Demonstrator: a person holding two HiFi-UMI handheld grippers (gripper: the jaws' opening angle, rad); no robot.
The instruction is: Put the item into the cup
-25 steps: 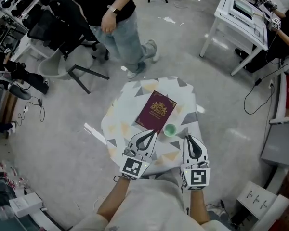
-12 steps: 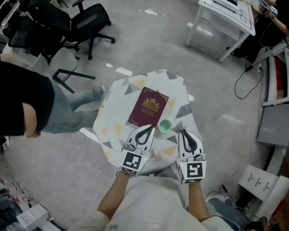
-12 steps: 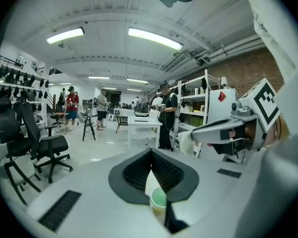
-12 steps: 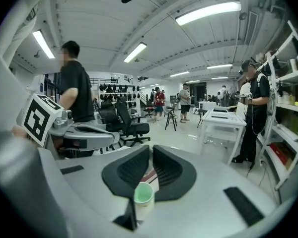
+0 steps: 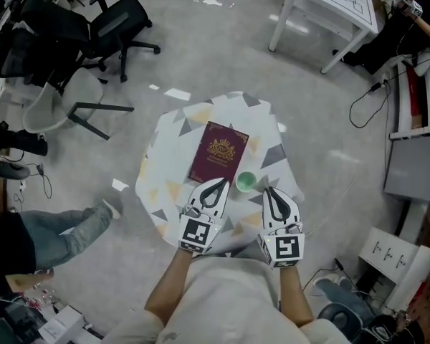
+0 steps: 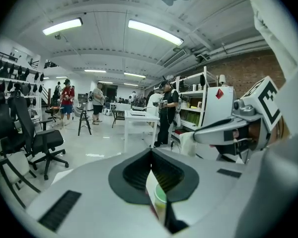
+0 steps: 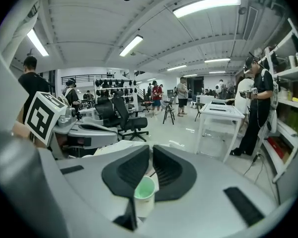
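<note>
A small table under a white cloth with grey and yellow triangles carries a maroon booklet with a gold crest. A small green cup stands upright just off the booklet's near right corner. My left gripper is shut and empty, its tips by the booklet's near edge, left of the cup. My right gripper is shut and empty, just right of the cup. The cup shows below the tips of the left gripper. Below the right gripper, the cup looks empty.
Black office chairs stand on the grey floor at the far left. A white desk is at the far right. A person's legs in jeans are at the left, near the table. Cables trail on the floor to the right.
The person in jeans has walked from beyond the table round to its left. The head view has shifted slightly. Both grippers keep their places beside the cup.
</note>
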